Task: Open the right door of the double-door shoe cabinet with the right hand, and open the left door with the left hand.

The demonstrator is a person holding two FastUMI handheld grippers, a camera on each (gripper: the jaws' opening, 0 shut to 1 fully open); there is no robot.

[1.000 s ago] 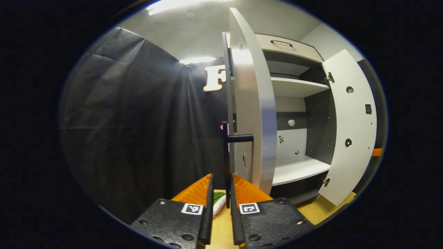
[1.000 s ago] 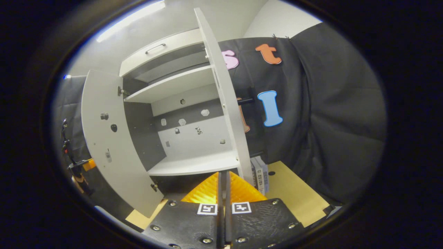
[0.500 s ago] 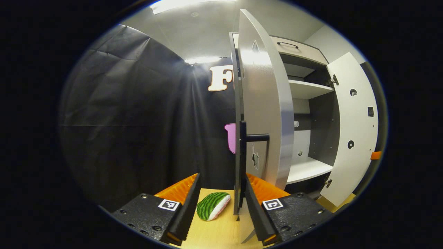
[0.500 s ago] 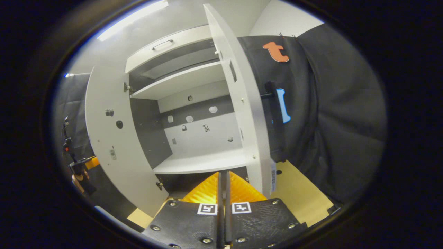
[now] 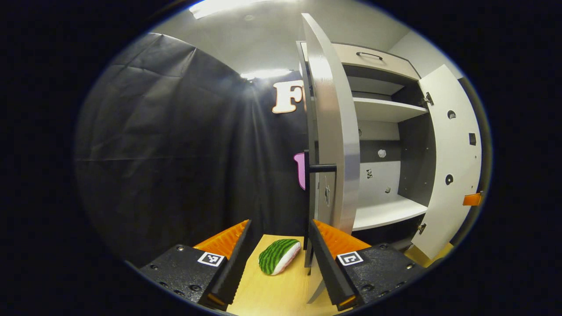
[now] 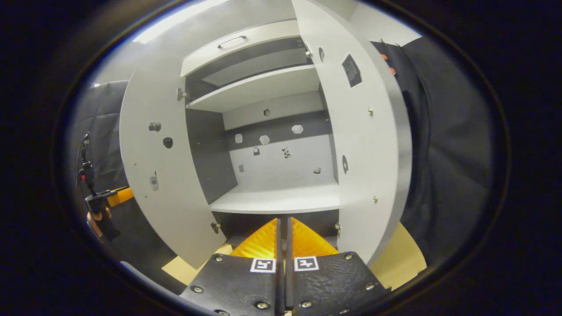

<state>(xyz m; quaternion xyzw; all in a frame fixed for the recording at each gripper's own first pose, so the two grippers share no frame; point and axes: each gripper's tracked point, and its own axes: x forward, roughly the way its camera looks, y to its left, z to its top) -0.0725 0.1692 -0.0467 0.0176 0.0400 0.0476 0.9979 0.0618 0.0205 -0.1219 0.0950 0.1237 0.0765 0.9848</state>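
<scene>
Swung wider than a moment ago, the right door [image 6: 364,131] now faces the pressed-together right tongs [image 6: 283,245], while the left gripper view alone shows a watermelon-patterned toy [image 5: 279,256] on the surface [image 5: 272,294] between the wide-spread left tongs [image 5: 279,263] beside the left door's handle [image 5: 307,202].

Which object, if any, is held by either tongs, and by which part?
Nothing is held. The left tongs stand open beside the left door's handle, gripping nothing; the right tongs are shut with nothing between them.
</scene>
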